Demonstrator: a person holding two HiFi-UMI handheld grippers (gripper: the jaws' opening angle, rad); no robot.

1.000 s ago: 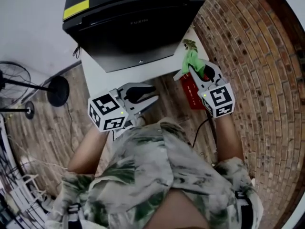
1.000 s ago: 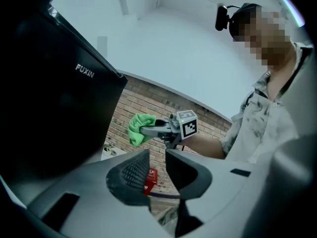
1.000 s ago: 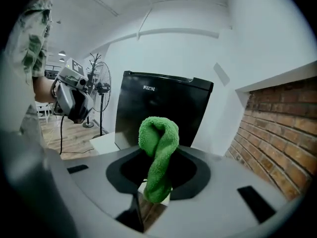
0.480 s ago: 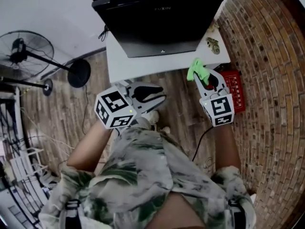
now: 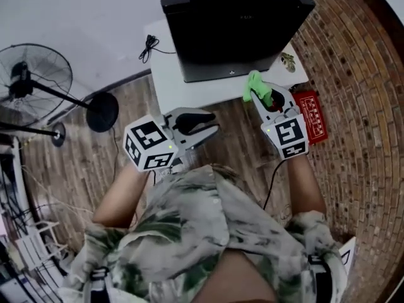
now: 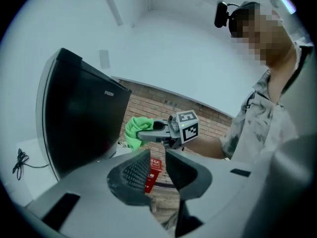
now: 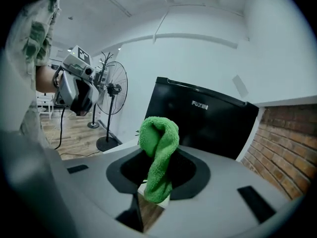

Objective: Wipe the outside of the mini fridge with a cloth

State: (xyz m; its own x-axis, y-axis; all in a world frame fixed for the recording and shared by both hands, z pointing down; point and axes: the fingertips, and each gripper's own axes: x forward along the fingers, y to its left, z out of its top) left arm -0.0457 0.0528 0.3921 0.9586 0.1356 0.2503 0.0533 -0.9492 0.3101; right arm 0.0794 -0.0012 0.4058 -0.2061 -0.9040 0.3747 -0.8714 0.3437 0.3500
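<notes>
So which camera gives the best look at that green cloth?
The right gripper view: the green cloth sits close-up at centre, pinched in the jaws of the right gripper. The left gripper view shows it small, from the side; the head view shows a small green bunch.

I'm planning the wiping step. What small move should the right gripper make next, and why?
Probably push the right gripper forward until the green cloth meets the front of the mini fridge: the cloth is clamped in its jaws but appears to hang just short of it.
</notes>
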